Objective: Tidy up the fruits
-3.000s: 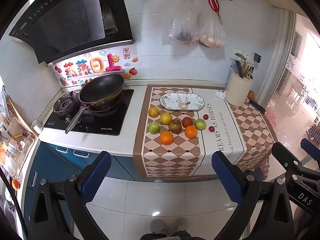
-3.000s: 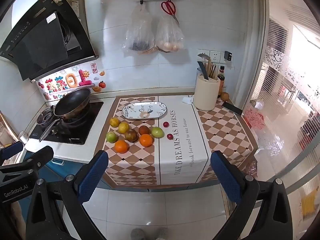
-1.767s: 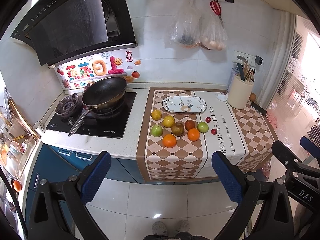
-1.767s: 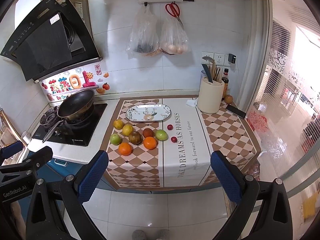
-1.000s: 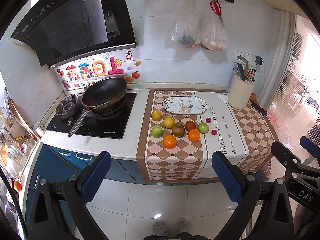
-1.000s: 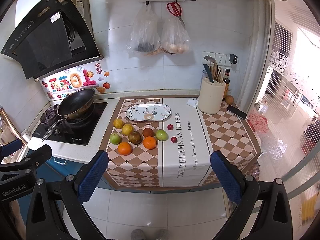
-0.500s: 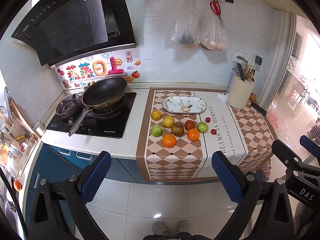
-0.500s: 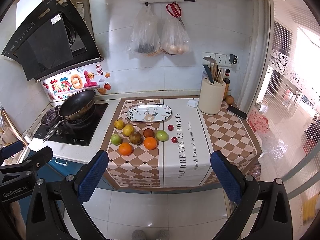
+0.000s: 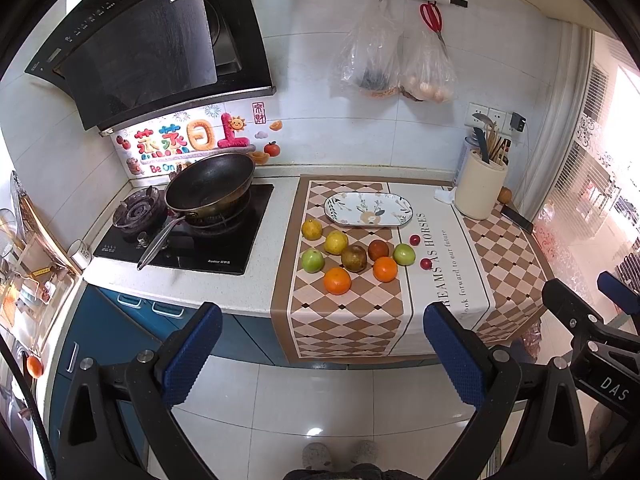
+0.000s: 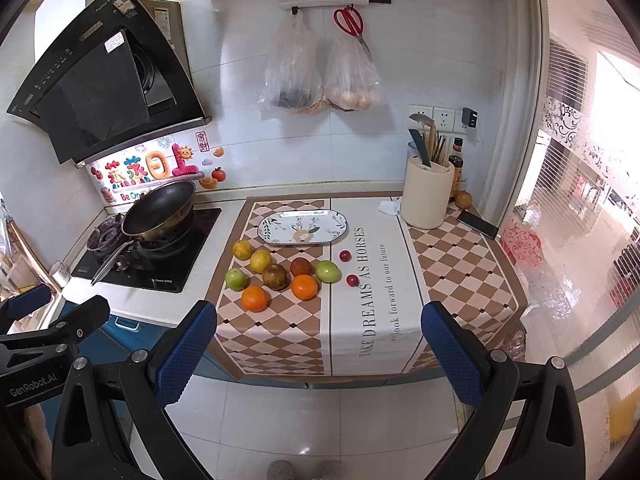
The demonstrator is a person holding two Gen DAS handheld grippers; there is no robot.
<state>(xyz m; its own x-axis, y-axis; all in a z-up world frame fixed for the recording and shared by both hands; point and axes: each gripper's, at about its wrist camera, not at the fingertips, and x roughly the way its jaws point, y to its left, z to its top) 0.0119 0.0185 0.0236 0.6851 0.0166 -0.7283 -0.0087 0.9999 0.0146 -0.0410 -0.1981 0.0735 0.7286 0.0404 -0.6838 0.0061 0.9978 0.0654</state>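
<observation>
Several fruits lie loose on the checked cloth: two oranges, green apples, yellow fruits, a brown one and two small red ones. An empty oval patterned plate sits behind them. My left gripper and right gripper are both open and empty, held over the floor in front of the counter, well short of the fruit.
A black wok sits on the stove at the left. A cream utensil holder stands at the back right, with a phone beside it. Two bags and red scissors hang on the wall. Blue cabinets are below the counter.
Both views have barely shifted over the last seconds. The fruits and plate have not moved, and both grippers stay open.
</observation>
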